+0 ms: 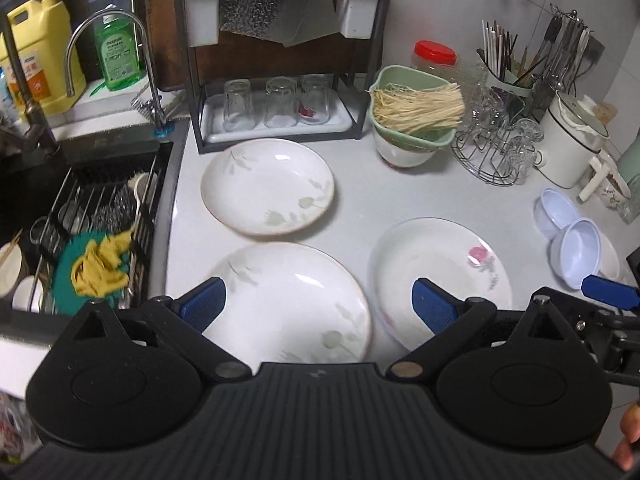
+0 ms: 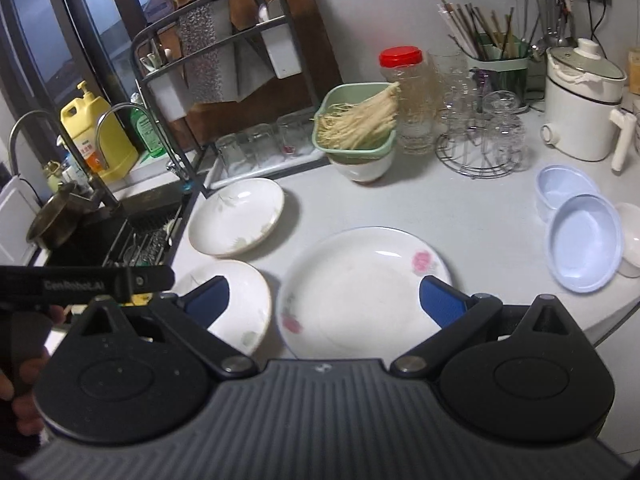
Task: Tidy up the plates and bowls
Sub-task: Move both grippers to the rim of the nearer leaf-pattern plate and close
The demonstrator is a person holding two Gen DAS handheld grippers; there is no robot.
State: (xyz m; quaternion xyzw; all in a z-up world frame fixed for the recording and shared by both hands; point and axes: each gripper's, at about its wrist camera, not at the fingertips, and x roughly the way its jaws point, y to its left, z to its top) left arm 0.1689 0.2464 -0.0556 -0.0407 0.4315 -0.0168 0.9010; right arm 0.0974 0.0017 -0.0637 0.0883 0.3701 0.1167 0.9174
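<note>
Both my hand-held grippers gape empty: the left hand-held gripper (image 1: 316, 304) above the near white leaf-patterned ceramic plate (image 1: 288, 300), the right hand-held gripper (image 2: 324, 300) above the white rose-printed plate (image 2: 364, 284), all lying on the pale counter (image 2: 460, 204). Glazed rims could slip from a shallow pinch and chip neighbouring plates.

Three plates (image 1: 267, 186) — bowls (image 1: 576, 252) rightward
</note>
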